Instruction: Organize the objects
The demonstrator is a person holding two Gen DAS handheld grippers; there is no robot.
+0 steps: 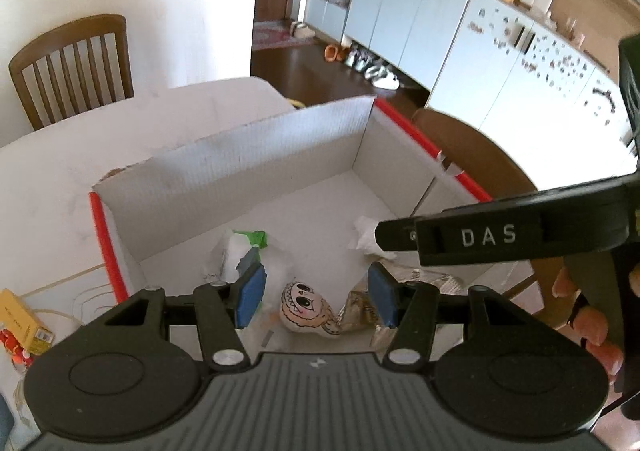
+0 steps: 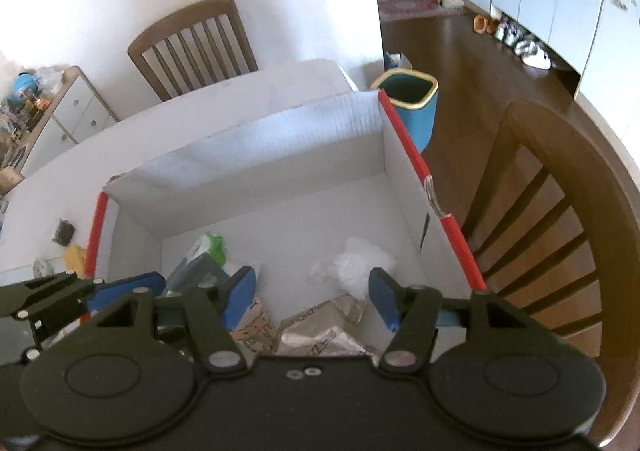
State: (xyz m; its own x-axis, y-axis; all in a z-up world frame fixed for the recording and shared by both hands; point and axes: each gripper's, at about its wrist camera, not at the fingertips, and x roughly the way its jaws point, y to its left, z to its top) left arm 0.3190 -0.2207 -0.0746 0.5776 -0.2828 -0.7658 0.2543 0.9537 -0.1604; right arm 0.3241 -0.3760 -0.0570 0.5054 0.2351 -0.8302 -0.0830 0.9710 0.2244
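Two hand-held grippers hover over an open white box with red edges, which sits on a white surface.

The left gripper has its jaws wide and empty. Directly between and just beyond the jaws, on the box floor, lies a small pouch printed with a cartoon face. Touching the pouch on the right-jaw side is a crinkled foil packet. Past the left jaw tip lies a white wrapper with a green end; past the right jaw tip, a crumpled clear bag.

The right gripper also has its jaws wide and empty. Between them show the foil packet and the clear bag; the wrapper lies beyond its left jaw. It hangs beside the left gripper (part of its black body crosses the left camera's view).

Outside the box, off the left gripper's left jaw, a yellow carton and a red toy wait on the surface.

Judgement: the box already holds several things, and both jaws being empty suggests the next item must be fetched from outside. To do it well, lift clear of the box wall first, move one gripper at a time so they do not collide, and close squarely across the carton's narrow sides.
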